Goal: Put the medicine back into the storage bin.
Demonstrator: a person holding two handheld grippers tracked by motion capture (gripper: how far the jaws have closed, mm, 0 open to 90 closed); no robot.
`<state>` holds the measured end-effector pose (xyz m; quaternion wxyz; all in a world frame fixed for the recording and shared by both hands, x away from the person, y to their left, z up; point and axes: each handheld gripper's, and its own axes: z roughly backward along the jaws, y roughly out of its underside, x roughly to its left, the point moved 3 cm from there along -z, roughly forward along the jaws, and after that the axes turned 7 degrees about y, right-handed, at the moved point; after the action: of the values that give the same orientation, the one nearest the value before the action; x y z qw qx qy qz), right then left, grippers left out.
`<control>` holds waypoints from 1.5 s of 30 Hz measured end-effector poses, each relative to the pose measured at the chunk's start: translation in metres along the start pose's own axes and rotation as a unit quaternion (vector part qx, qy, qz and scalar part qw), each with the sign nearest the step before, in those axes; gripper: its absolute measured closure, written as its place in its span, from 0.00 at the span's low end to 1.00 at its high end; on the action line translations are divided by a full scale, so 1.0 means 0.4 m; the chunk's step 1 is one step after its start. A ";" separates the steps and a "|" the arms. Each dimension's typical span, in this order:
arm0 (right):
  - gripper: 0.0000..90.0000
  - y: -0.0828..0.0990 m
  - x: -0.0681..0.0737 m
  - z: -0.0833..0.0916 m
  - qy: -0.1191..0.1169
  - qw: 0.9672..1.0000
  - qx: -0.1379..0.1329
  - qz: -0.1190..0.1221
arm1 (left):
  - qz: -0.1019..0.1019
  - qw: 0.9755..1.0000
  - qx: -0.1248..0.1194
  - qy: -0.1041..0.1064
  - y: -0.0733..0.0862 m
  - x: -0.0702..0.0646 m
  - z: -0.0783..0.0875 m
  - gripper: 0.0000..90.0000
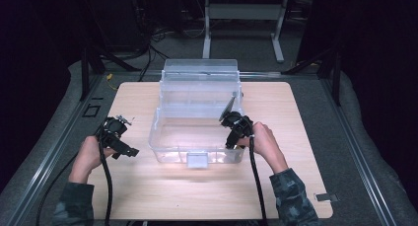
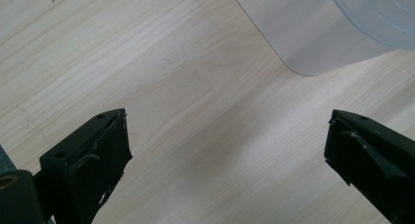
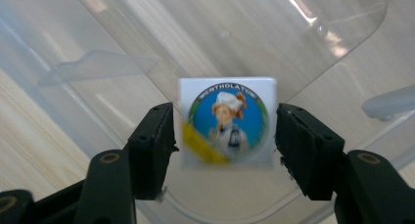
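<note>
Near the bottom of the high view, two forearms in camouflage-pattern sleeves enter from the lower edge, each hand holding a gripper over the wooden table (image 1: 148, 191).

The left gripper (image 1: 124, 146) sits at lower left of centre in that view, clear of the box. In the left gripper view its jaws stand wide apart over bare wood with nothing between them; a rounded corner of the clear plastic box (image 2: 313, 33) lies at the upper right of the frame, well beyond the jaw tips.

The right gripper (image 1: 231, 120) sits right of centre in the high view, above the right-hand side of the box (image 1: 167, 137). In the right gripper view its jaws (image 3: 222, 136) stand part-way open on either side of a small white square packet (image 3: 227, 121) printed with a blue round emblem and a figure in a white hat. The packet appears blurred. Narrow gaps show between the packet's edges and both jaw pads, so the pads do not press on it. Behind the packet lies the box's clear floor.

Farther up the high view, the box's clear lid (image 1: 199, 70) stands raised at the far side of the table. Beyond the table edge, a white frame (image 1: 244, 18) and cables lie on the dark floor.
</note>
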<state>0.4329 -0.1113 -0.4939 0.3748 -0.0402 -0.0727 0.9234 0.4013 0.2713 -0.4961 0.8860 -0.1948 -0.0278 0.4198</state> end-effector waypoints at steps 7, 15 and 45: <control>0.35 0.009 -0.004 0.051 0.025 0.999 -0.034 -0.004 | -0.002 1.000 -0.002 0.000 -0.001 -0.001 0.001 0.03; 0.21 0.040 -0.001 0.100 0.002 0.994 -0.108 -0.010 | 0.003 1.000 -0.005 0.002 -0.002 0.000 -0.002 0.03; 0.17 0.113 0.087 0.107 0.004 0.974 -0.226 0.030 | -0.006 0.998 -0.066 0.014 -0.041 -0.023 0.044 0.00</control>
<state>0.3715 -0.1235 -0.4600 0.3281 -0.1295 -0.2766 0.8939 0.4037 0.2608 -0.4727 0.8742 -0.2585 -0.0445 0.4087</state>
